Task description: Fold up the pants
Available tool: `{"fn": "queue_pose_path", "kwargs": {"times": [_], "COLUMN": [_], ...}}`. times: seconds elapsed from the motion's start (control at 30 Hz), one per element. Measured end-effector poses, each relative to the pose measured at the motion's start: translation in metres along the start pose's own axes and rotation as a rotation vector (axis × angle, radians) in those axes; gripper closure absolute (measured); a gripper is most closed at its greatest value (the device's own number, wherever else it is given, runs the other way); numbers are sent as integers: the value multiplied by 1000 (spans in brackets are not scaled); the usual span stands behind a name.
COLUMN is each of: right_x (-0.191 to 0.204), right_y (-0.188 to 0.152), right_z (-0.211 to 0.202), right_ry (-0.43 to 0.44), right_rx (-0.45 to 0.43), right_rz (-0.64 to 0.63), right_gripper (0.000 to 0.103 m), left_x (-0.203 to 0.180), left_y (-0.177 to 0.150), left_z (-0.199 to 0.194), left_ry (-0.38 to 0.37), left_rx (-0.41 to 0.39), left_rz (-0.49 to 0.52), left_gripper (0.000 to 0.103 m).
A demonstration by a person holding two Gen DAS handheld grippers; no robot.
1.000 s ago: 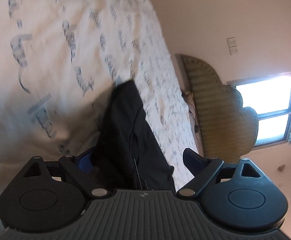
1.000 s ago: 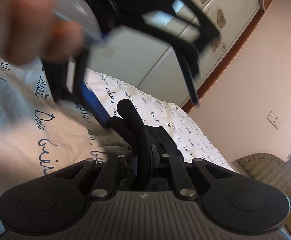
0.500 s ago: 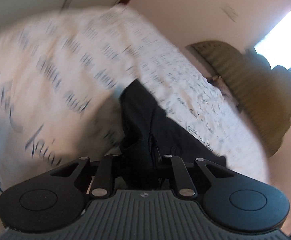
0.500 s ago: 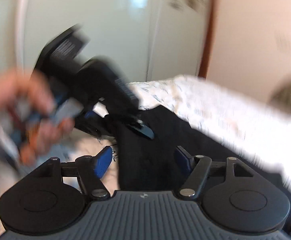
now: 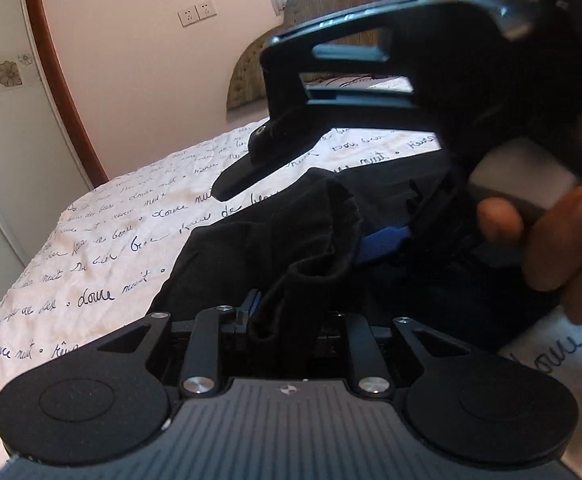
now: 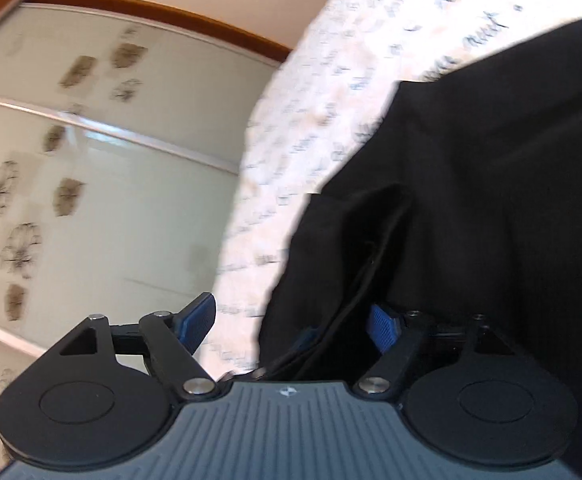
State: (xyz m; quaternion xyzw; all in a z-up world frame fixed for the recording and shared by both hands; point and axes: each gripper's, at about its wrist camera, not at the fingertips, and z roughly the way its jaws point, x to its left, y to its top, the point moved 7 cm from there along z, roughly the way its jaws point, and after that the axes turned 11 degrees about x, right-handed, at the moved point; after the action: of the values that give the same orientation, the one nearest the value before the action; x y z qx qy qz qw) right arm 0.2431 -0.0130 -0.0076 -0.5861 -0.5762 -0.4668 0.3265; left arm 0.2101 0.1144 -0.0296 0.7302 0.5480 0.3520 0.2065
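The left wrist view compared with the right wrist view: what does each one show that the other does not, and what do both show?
Only the left wrist view shows the left gripper shut on a bunched fold of the pants, the right gripper body, the hand holding it, a headboard and wall sockets.

Only the right wrist view shows the right gripper open, with cloth lying between its blue pads.

Both show the black pants, the white bedsheet with script writing, and the flowered wardrobe door.
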Motion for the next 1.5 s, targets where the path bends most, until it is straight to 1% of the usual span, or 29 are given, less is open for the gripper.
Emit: {"fn": "queue_pose_path", "kwargs": {"times": [0.07,0.1,0.13,0.17,0.2,0.27,0.37,0.4,0.43,0.47,0.5,0.53,0.6,0.67,0.7,0.83,0.97,1.07,1.17,1.27,1.33,1.4,1.5], "right_x": [-4,-4,-4,-10,-13,-16,-17,-17,-16,-15,-15,-16,-15,-9,-5,8,11,7,-7,-35,-59,-84,-107], "right_y": [0,2,2,6,5,2,0,0,2,2,3,4,6,11,11,15,28,35,40,42,41,39,35], "right_z": [3,6,9,19,20,20,20,20,23,24,25,26,23,19,16,-5,-52,-102,-156,-197,-218,-227,-227], "right_ry": [19,9,-27,-73,-98,-109,-120,-122,-126,-128,-129,-119,-89,-82,-79,-52,-48,-93,-202,-317,-372,-402,-401], "right_rx": [-23,-27,-23,0,17,22,42,45,51,55,61,70,79,62,60,55,32,13,-11,-18,-36,-45,-37], "right_rz": [34,32,19,4,-1,-26,-43,-42,-44,-48,-42,-27,-19,-40,-62,-109,-142,-172,-198,-183,-141,-102,-76], "right_gripper": [25,35,46,65,72,72,72,72,72,74,81,83,86,88,89,89,89,89,89,89,89,89,89], "left_x": [6,11,13,16,18,23,30,33,36,39,43,44,51,53,53,42,31,23,10,-6,-19,-28,-46], "left_y": [3,2,1,-1,-5,-18,-39,-44,-48,-50,-51,-51,-47,-46,-46,-43,-37,-32,-28,-26,-24,-21,-17], "left_z": [-2,-7,-13,-20,-27,-38,-52,-54,-53,-52,-50,-52,-51,-50,-51,-58,-62,-65,-67,-63,-63,-61,-60], "left_ry": [-48,-64,-74,-87,-103,-112,-92,-83,-66,-43,-24,-14,-10,-20,-25,-27,-59,-90,-133,-165,-179,-200,-217], "left_rx": [-13,-24,-43,-62,-79,-98,-108,-105,-90,-73,-55,-42,-25,-17,-15,-29,-39,-58,-68,-56,-46,-41,-28], "left_rz": [-39,-50,-57,-65,-74,-93,-110,-111,-108,-110,-121,-140,-193,-227,-228,-173,-152,-160,-167,-150,-134,-128,-116], "left_gripper": [68,63,60,53,45,37,34,28,25,25,25,25,25,25,25,22,22,22,20,19,19,19,19]}}
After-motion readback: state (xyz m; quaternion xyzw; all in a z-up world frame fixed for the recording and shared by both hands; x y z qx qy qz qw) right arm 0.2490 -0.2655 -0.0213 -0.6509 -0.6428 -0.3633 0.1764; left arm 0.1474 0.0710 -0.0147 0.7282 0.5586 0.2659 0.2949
